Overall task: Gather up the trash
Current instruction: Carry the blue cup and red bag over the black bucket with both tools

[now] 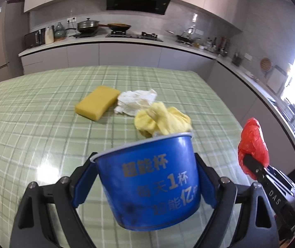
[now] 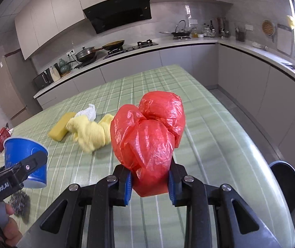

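Right gripper (image 2: 149,183) is closed on the lower end of a crumpled red plastic bag (image 2: 147,136), which is held clear above the green checked tablecloth (image 2: 209,124). Only the bunched tail is pinched between the blue pads; the bulk stands free above them, so slippage of the thin film is judged the main risk if the gripper is swung quickly.

Left gripper (image 1: 145,177) is clamped across a blue paper cup (image 1: 149,186), tilted with its mouth away from the camera. A squeeze on the soft wall could buckle it, and anything inside could be tipped out.

Left on the cloth: a yellow rag (image 1: 162,122), a white crumpled tissue (image 1: 136,101) touching it, a yellow sponge (image 1: 96,102) just beside. A dark round bin rim (image 2: 283,171) is seen off the table's right edge; a drop short of it is possible.
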### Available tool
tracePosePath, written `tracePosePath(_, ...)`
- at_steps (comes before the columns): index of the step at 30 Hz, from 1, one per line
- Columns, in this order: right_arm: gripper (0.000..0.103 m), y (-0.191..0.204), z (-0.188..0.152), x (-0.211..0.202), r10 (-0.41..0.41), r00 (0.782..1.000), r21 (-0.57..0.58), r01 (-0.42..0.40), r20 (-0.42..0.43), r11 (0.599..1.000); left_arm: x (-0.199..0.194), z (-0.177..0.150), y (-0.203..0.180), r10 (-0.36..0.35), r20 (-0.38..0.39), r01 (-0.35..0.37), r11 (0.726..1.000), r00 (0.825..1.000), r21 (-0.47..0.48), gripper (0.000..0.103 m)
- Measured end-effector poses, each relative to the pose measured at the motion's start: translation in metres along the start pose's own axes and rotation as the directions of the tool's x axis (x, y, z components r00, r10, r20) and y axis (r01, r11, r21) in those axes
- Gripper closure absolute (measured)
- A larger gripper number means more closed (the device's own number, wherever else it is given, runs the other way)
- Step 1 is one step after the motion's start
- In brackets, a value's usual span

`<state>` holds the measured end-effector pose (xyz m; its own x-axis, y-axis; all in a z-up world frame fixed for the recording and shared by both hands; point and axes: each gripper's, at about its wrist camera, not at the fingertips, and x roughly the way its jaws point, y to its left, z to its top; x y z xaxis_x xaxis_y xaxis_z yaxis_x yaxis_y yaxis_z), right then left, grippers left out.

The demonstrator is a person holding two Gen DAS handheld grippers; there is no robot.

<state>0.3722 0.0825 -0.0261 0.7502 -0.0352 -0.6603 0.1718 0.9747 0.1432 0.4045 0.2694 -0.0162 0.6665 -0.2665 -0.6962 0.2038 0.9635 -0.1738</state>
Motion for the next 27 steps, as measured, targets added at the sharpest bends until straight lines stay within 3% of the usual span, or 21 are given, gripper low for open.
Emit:
tracePosePath(7,0.073,-0.01,-0.036,-0.063,-0.057,0.998,0.006,0.057,0.017,0.998,-0.025,-0.026,-0.025,-0.075,-0.008,0.075,0.996,0.997,0.042,0.016)
tracePosePath(16,0.073,-0.057,-0.047,-0.12,-0.08,0.996,0.05,0.078,0.047,0.996,-0.047,-0.043,-0.086,-0.136,0.009,0.134,0.986,0.991,0.095,0.016)
tracePosePath(23,0.073,-0.136,-0.05,-0.145,-0.072,0.996,0.087,0.067,0.061,0.994,-0.046,-0.061,-0.163,-0.139,0.025,0.136,0.986,0.99,0.099,0.016)
tracePosePath(27,0.073,-0.206,-0.046,-0.144,-0.051,0.998,0.091,0.047,0.042,0.995,-0.035,-0.07,-0.223,-0.118,0.023,0.116,0.99,0.993,0.074,0.016)
